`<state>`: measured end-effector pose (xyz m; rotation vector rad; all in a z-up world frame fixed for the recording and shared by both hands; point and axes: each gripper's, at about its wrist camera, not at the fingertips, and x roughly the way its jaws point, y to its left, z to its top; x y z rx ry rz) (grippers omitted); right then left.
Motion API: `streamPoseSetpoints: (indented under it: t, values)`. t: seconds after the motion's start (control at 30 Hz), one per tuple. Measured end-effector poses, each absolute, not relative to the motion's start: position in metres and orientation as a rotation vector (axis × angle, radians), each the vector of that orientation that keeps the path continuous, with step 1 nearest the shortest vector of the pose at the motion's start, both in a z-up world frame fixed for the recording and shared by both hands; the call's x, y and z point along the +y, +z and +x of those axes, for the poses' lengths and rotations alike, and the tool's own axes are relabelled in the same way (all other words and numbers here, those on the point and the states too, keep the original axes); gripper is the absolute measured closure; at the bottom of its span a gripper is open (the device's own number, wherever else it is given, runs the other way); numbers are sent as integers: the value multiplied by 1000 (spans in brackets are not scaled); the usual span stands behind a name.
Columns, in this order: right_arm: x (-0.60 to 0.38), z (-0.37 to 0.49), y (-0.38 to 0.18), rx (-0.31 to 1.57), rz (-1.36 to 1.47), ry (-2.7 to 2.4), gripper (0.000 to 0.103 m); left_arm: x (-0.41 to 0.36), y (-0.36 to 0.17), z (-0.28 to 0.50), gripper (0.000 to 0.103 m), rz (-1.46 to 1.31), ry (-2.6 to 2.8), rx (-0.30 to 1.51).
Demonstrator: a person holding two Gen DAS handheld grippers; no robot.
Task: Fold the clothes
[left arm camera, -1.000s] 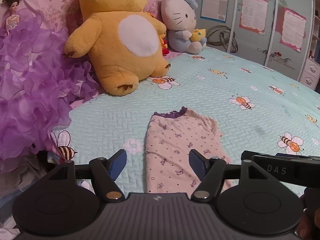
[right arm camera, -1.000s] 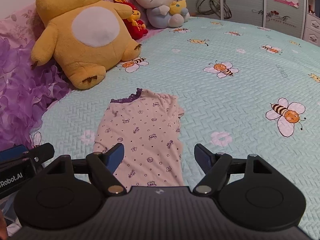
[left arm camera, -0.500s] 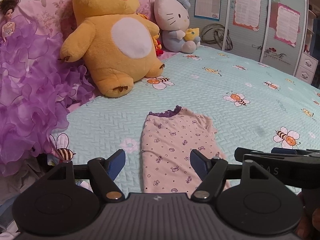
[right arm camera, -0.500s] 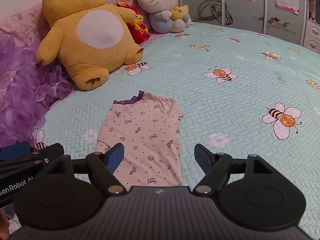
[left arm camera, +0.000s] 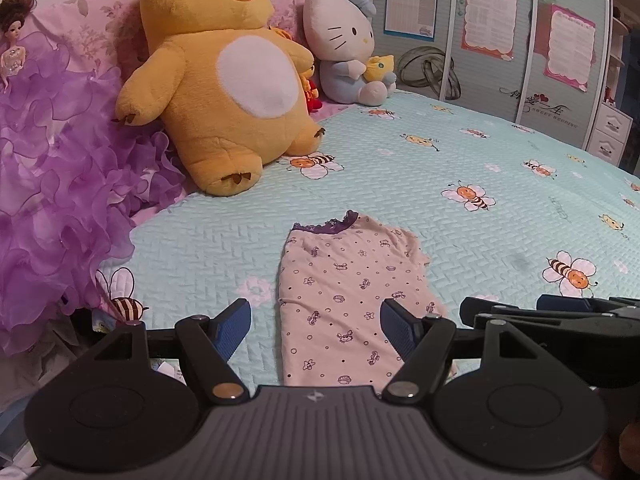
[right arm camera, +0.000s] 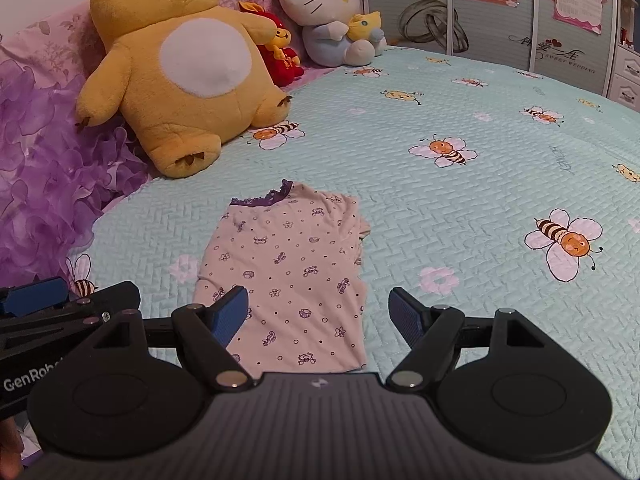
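While both claws hang released over the near hem, the pale pink cotton top with purple print and lace collar (left arm camera: 348,300) lies folded lengthwise on the mint quilted bed cover (left arm camera: 460,168). Left claw (left arm camera: 316,330) and right claw (right arm camera: 318,318) (both empty) risk pinching the quilt too, dragging the fold askew.

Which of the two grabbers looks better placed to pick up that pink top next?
Probably neither: the pink top lies between the open left gripper and open right gripper.
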<state>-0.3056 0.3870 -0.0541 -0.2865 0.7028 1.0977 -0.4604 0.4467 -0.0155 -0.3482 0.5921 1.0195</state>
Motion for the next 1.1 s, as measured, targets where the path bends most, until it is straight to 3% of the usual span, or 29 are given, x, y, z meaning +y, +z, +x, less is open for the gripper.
streamPoseSetpoints:
  t: [1.1]
  values:
    - [393, -306, -86, 761, -304, 1111, 25, 460, -39, -475, 28, -446, 953, 580]
